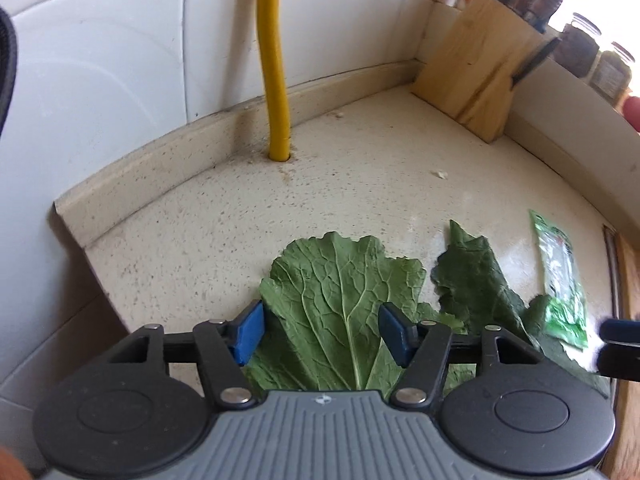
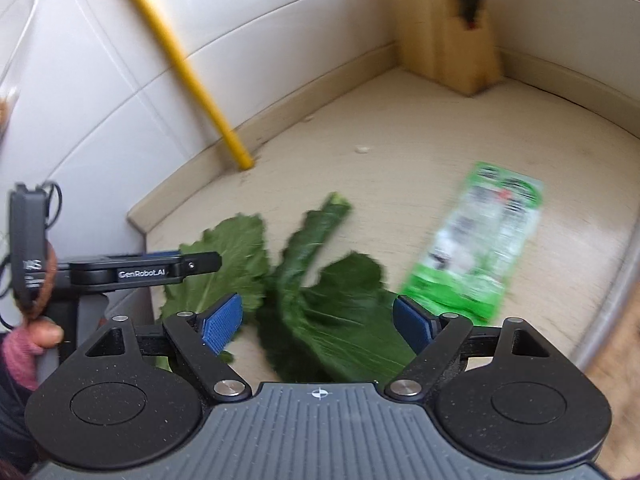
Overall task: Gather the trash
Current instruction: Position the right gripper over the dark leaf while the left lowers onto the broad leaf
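Left hand-held gripper (image 1: 322,334) astride lengthwise leaf (image 1: 340,304)

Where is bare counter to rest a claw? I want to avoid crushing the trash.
Bare counter runs between the yellow pipe and the knife block, with only small crumbs. Another bare strip lies left of the pale leaf, toward the counter's end. The near right is crowded: dark leaves overlap the green wrapper.

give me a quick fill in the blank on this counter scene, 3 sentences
1. The hose that enters the countertop is ____ in colour.
2. The left tongs are open over a green ____.
3. The wooden knife block stands in the ____ of the countertop.

Missing words: yellow; leaf; corner
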